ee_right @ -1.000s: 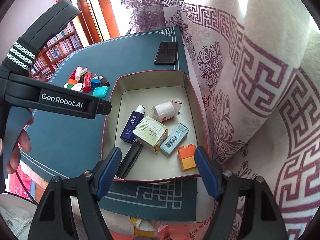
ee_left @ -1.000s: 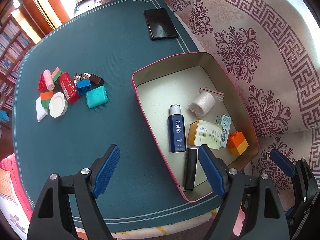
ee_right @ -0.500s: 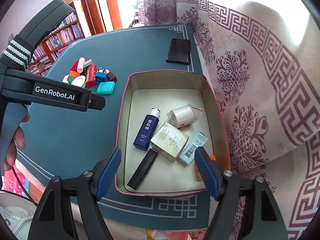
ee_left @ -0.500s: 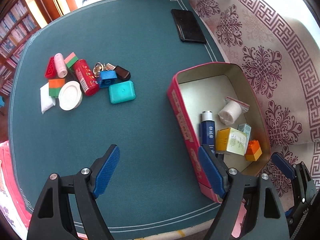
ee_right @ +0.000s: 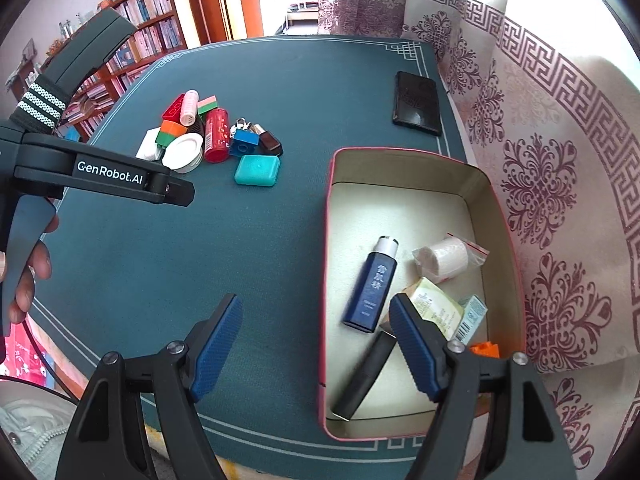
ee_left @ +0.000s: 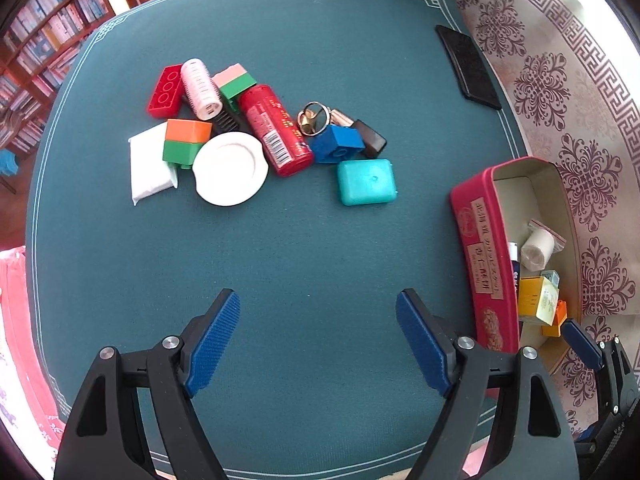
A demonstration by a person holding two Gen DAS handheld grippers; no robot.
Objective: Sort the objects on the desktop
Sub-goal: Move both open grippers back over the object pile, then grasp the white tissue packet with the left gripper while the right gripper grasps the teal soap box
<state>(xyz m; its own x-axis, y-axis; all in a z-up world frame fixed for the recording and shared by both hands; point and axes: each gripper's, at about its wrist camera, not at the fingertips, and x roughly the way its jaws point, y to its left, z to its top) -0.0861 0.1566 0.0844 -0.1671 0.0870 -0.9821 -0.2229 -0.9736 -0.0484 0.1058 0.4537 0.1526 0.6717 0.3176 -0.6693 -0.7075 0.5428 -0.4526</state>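
A pile of small objects lies on the green table mat: a red canister, a teal case, a blue brick, a white round lid, a pink roller, keys and several bricks. The teal case also shows in the right wrist view. A red tin box holds a blue bottle, a black tube, a yellow carton and a white roll. My left gripper is open and empty above bare mat. My right gripper is open and empty over the box's left wall.
A black phone lies at the far right of the mat, beyond the box. A patterned cloth covers the surface to the right. Bookshelves stand behind the table. The box sits at the right in the left wrist view.
My left gripper has swung left, away from the box and toward the pile. My right gripper has shifted left, its jaws now straddling the box's left wall. Both stay open.
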